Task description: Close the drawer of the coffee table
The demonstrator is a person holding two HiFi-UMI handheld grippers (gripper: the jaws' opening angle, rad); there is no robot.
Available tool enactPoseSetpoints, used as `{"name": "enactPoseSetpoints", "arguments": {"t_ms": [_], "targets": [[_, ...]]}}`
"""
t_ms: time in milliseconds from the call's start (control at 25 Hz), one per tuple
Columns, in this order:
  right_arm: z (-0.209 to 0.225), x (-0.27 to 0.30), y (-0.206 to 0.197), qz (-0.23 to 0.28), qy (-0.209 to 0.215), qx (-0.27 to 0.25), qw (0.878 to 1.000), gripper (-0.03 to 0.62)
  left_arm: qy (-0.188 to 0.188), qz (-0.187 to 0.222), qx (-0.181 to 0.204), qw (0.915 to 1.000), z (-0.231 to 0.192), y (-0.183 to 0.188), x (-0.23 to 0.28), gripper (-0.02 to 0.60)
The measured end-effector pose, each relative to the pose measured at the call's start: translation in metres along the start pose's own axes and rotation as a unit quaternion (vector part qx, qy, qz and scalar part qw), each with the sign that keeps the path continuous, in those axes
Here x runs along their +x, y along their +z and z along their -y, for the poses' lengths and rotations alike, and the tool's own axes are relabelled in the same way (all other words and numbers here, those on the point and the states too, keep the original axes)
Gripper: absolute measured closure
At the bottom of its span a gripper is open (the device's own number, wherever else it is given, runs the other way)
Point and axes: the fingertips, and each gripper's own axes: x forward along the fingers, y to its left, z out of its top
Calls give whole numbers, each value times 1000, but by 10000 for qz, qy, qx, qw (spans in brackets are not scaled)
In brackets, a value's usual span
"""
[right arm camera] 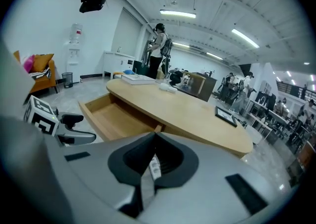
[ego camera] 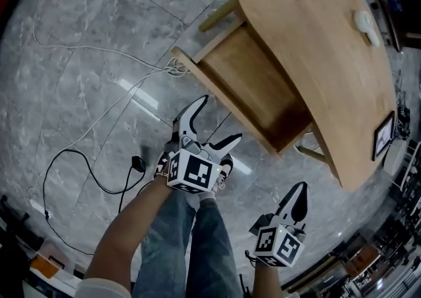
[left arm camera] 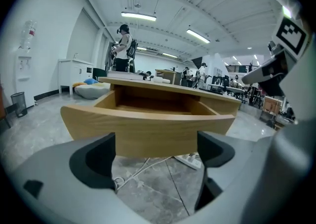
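One table (ego camera: 316, 60), one drawer (ego camera: 253, 86).

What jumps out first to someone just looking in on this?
The wooden drawer stands pulled far out of the oval coffee table, at the top middle of the head view. Just below it the left gripper faces the drawer front with jaws wide apart, while the right gripper, jaws together, hangs lower right. A black corded adapter lies on the grey floor at left.

I see a pale honey-brown wooden coffee table (ego camera: 316, 60), its drawer (ego camera: 253, 86) the same tone. Around the table, grey floor tiles (ego camera: 79, 40) carry white veining. Left gripper (ego camera: 218, 119) and right gripper (ego camera: 299, 191): white, with black-and-white square markers.
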Motion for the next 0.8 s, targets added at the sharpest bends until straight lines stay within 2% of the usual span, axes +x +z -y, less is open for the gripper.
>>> {"name": "enactPoseSetpoints", "arguments": {"t_ms": [320, 640, 800], "targets": [[2, 20, -2, -120, 127, -88, 9998, 592, 8, -136, -8, 9999, -4, -14, 18, 63], [4, 32, -3, -148, 152, -68, 9998, 592, 72, -107, -32, 9999, -2, -14, 24, 63], [8, 32, -7, -190, 125, -69, 9997, 592, 137, -67, -165, 9997, -2, -12, 25, 63]]}}
